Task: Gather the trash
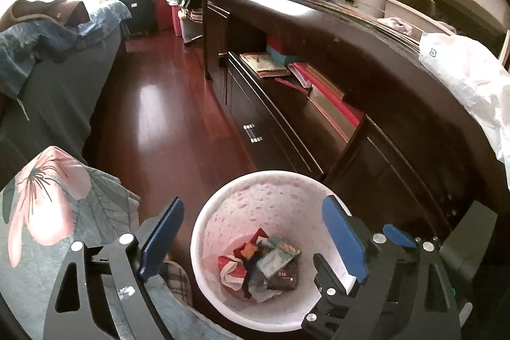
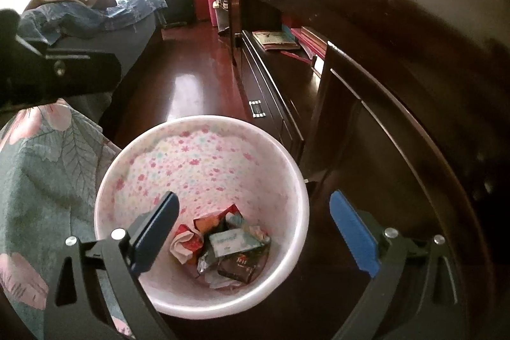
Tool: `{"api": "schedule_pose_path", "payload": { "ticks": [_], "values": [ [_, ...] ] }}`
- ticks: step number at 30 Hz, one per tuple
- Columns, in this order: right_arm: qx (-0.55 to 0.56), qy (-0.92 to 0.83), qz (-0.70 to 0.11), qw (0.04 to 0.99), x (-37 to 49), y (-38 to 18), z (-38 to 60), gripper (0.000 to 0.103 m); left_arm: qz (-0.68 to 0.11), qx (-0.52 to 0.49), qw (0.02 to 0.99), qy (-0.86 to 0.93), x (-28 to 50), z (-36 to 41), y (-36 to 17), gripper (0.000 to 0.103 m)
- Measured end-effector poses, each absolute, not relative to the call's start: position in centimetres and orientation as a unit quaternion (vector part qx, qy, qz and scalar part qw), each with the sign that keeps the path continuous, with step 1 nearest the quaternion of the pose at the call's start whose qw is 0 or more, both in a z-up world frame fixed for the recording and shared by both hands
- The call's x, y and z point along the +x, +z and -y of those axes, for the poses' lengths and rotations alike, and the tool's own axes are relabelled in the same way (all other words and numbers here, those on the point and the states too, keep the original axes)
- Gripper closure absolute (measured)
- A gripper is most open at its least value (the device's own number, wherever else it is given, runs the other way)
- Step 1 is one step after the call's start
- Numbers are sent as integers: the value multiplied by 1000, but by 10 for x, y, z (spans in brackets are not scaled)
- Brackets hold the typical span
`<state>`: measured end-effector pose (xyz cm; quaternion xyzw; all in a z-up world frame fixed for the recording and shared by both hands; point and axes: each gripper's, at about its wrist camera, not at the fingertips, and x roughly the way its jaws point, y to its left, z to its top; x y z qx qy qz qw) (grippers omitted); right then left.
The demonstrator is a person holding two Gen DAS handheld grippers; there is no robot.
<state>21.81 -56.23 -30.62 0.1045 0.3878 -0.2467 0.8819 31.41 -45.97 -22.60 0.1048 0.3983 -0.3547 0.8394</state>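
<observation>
A round white bin [image 1: 223, 196] with a pink flowered inner wall stands on the dark red floor beside a dark cabinet; it also shows in the right wrist view [image 2: 134, 155]. Several crumpled wrappers and small packets [image 1: 261, 263] lie at its bottom, seen too in the right wrist view [image 2: 226, 244]. My left gripper [image 1: 251, 231] hovers above the bin, open and empty. My right gripper [image 2: 255, 228] hovers above the bin too, open and empty. Part of the right gripper [image 1: 398, 236] shows at the right of the left wrist view.
A long dark wooden cabinet [image 1: 366, 78] with books on an open shelf [image 1: 271, 66] runs along the right. A bed with a floral cover [image 1: 54, 206] lies at the left. A white plastic bag [image 1: 468, 85] sits on the cabinet top. A black suitcase [image 1: 138, 7] stands far back.
</observation>
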Motion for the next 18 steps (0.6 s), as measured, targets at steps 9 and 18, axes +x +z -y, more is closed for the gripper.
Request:
{"api": "schedule_pose_path", "payload": {
  "ticks": [9,18],
  "values": [
    [101,-242,-384,885,201,-289,549,6,-383,98,850,-348,299,441,-203,9],
    [96,-230,-368,896,174,-254,520,4,-340,97,877,-325,263,399,-161,4]
  ]
}}
